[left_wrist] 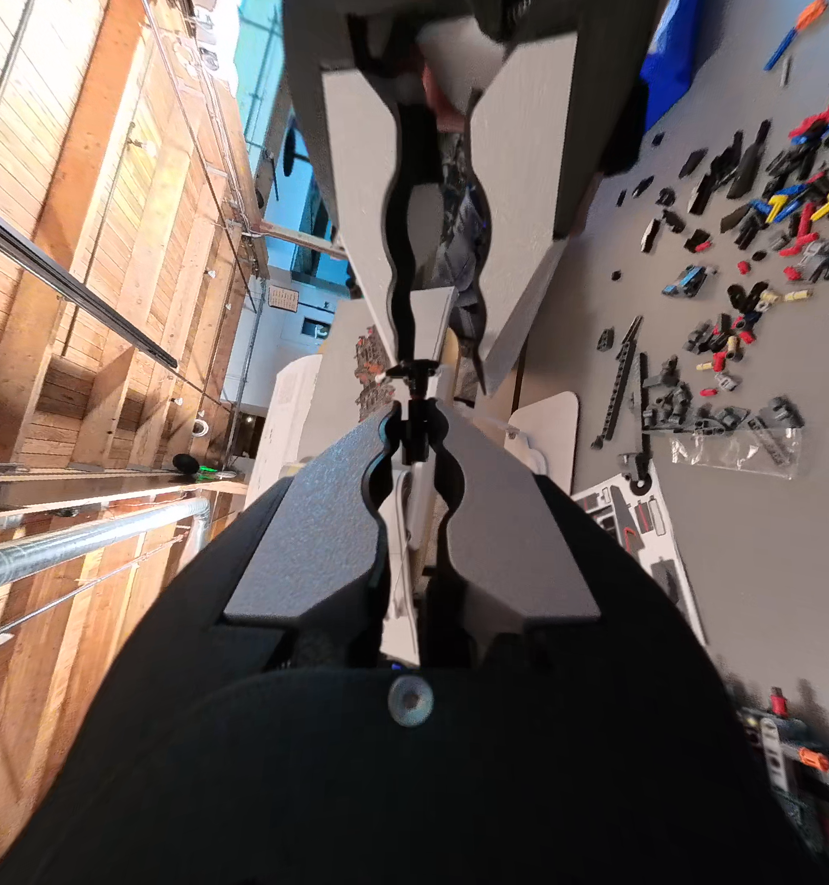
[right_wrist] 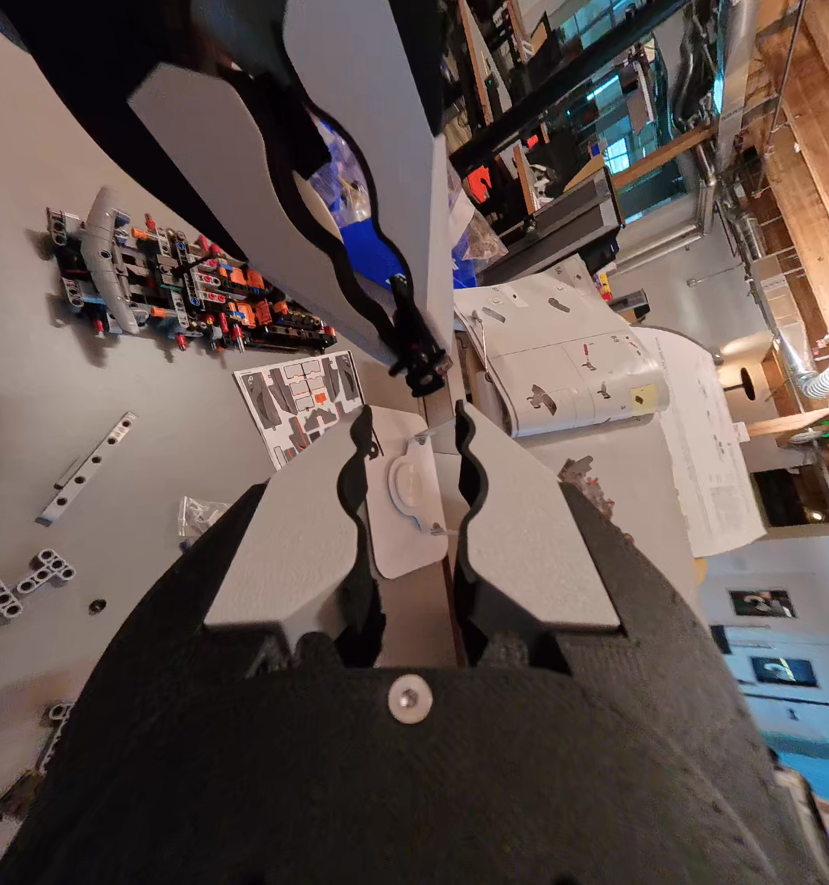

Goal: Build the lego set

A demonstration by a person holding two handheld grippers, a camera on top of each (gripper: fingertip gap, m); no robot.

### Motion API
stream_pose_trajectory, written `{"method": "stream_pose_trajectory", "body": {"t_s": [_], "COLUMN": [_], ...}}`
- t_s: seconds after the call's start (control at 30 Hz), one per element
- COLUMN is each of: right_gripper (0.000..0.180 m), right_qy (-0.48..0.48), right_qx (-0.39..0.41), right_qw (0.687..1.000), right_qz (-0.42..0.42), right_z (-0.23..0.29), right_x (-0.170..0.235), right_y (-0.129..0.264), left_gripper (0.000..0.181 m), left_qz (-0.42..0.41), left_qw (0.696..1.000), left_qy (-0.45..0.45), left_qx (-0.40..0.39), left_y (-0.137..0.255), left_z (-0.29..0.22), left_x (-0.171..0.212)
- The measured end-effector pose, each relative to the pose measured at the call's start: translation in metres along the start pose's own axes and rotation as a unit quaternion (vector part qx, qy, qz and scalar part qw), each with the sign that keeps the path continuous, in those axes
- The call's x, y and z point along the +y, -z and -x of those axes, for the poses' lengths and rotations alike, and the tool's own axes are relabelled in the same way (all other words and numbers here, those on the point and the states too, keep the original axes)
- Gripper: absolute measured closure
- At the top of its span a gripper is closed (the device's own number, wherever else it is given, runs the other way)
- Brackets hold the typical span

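Risk: the small black lego sub-assembly [left_wrist: 414, 407] is held only at the extreme fingertips of the left gripper [left_wrist: 416, 428], so any side load is likely to twist or drop it, and the loose-parts pile [left_wrist: 757, 230] below would make recovery difficult. The left gripper's jaws are clamped on the sub-assembly's lower stem. The right gripper [right_wrist: 410, 426] has its jaws apart and holds nothing; in the right wrist view the sub-assembly [right_wrist: 417, 354] lies just beyond the fingertips, apart from them. In the left wrist view the right gripper [left_wrist: 438, 368] meets the cross-piece end; contact cannot be confirmed. The partly built model [right_wrist: 182, 287] rests on the table, well apart from the sub-assembly.
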State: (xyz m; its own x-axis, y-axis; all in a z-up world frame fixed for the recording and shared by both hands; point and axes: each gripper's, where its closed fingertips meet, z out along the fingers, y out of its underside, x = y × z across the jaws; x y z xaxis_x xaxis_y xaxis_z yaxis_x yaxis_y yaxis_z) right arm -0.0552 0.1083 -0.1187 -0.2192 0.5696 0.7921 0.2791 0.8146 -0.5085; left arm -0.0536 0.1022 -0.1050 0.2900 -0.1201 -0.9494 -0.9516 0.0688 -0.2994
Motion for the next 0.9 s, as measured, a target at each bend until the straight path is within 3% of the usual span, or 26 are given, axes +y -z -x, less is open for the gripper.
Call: {"method": "stream_pose_trajectory", "body": {"t_s": [0.2,0.37,0.9], "right_gripper": [0.152,0.175,0.171], "right_qy": [-0.035,-0.033,-0.076], "right_qx": [-0.013,-0.018,-0.056], "right_qw": [0.996,0.993,0.985], "right_qz": [-0.077,-0.112,-0.145], "right_z": [0.000,0.004,0.011], "right_x": [-0.008,-0.019,-0.026], "right_y": [0.002,0.004,0.008], "left_gripper": [0.173,0.173,0.173], "left_qz": [-0.062,-0.094,-0.134], "left_qw": [0.998,0.993,0.984], "left_qy": [0.028,0.058,0.113], "left_qx": [0.017,0.030,0.042], "left_y": [0.012,0.016,0.026], "left_z": [0.000,-0.001,0.000], "left_x": [-0.025,-0.034,-0.038]}}
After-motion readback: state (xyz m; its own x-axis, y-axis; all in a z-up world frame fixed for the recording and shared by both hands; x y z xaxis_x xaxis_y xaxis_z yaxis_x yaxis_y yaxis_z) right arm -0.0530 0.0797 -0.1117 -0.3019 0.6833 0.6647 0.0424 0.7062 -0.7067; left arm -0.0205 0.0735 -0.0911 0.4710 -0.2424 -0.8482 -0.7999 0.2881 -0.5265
